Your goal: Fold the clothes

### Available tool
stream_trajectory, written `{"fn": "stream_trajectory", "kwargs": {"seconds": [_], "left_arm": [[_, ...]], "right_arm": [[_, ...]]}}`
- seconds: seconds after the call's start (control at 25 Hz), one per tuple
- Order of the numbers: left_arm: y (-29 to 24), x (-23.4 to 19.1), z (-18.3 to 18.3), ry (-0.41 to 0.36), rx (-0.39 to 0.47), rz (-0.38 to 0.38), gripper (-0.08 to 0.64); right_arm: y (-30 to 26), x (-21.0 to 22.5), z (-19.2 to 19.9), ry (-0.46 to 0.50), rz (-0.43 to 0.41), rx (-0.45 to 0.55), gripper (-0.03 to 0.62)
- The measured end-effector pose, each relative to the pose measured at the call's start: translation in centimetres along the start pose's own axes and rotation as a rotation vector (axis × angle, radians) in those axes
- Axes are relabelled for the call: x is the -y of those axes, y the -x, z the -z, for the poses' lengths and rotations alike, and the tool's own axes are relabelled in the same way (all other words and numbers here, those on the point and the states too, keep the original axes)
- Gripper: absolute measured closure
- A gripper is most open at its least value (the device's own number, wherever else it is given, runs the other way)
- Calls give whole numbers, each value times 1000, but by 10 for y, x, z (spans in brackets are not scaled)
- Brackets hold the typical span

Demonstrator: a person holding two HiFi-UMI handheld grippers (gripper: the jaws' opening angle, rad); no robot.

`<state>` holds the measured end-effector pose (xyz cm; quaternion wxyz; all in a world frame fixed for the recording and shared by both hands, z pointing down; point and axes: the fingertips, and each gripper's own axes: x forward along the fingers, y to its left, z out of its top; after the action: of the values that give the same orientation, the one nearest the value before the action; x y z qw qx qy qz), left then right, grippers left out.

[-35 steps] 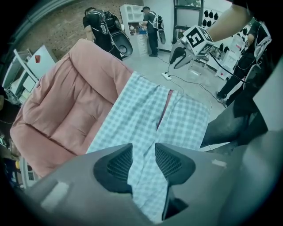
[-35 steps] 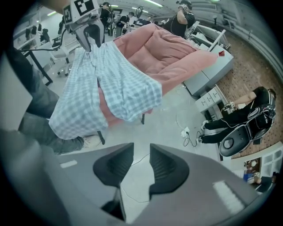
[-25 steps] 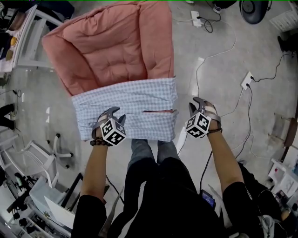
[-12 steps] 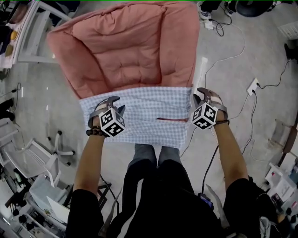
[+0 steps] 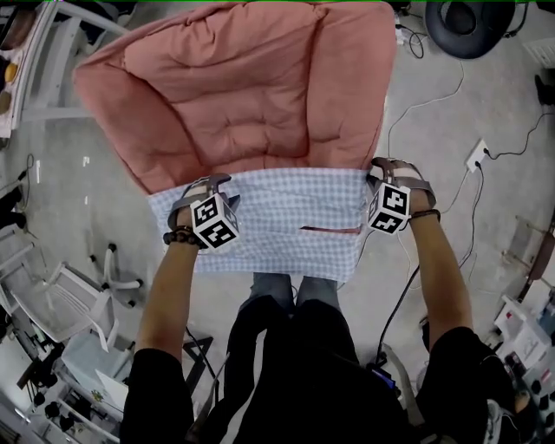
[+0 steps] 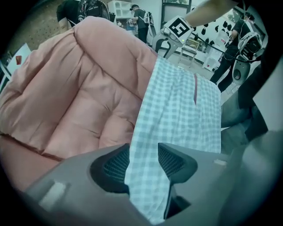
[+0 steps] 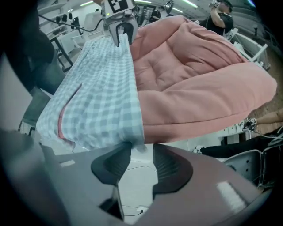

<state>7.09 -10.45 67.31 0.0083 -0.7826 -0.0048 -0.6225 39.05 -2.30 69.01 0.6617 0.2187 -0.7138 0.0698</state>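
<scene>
A blue-and-white checked garment (image 5: 277, 217), folded into a band, lies across the near edge of a quilted pink cushion (image 5: 243, 87) and hangs down toward me. My left gripper (image 5: 204, 184) is at its left end. In the left gripper view the checked cloth (image 6: 177, 106) runs between the pads of the left gripper (image 6: 143, 161), whose jaws have just been opening. My right gripper (image 5: 386, 165) is at the right end. Its jaws (image 7: 142, 163) have just been opening too: the cloth's corner (image 7: 135, 143) sits at the pad tips and floor shows between them.
The person's legs (image 5: 286, 295) stand under the hanging cloth. Cables and a white power strip (image 5: 477, 156) lie on the floor to the right, and a black round base (image 5: 473, 26) is at the top right. White metal frames (image 5: 78, 295) stand at the left.
Both grippers moved up the picture toward the pink cushion, carrying the checked garment. Its far edge now rests on the cushion's near edge.
</scene>
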Motion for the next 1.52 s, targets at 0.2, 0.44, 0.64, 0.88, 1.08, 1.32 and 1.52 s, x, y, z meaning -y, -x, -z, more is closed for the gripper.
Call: {"fn": "stream_trajectory", "kwargs": {"seconds": [0.2, 0.44, 0.64, 0.88, 1.08, 1.32, 1.52], "left_arm": [[-18, 7, -1, -13, -5, 61, 337], [-28, 2, 0, 16, 16, 54, 328], [-33, -13, 3, 25, 2, 49, 328], [-54, -10, 29, 26, -117, 174, 319], [-45, -12, 27, 23, -75, 158, 536], [-14, -30, 14, -24, -1, 78, 542], [14, -44, 5, -52, 37, 37, 541]], "right_arm": [[-8, -1, -3, 34, -50, 13, 434], [-10, -1, -8, 49, -22, 33, 484], [-10, -5, -8, 25, -7, 46, 528], [-11, -9, -7, -21, 5, 46, 580], [-4, -5, 4, -85, 63, 5, 580], [20, 9, 22, -168, 187, -75, 581], [49, 26, 19, -249, 304, -81, 581]]}}
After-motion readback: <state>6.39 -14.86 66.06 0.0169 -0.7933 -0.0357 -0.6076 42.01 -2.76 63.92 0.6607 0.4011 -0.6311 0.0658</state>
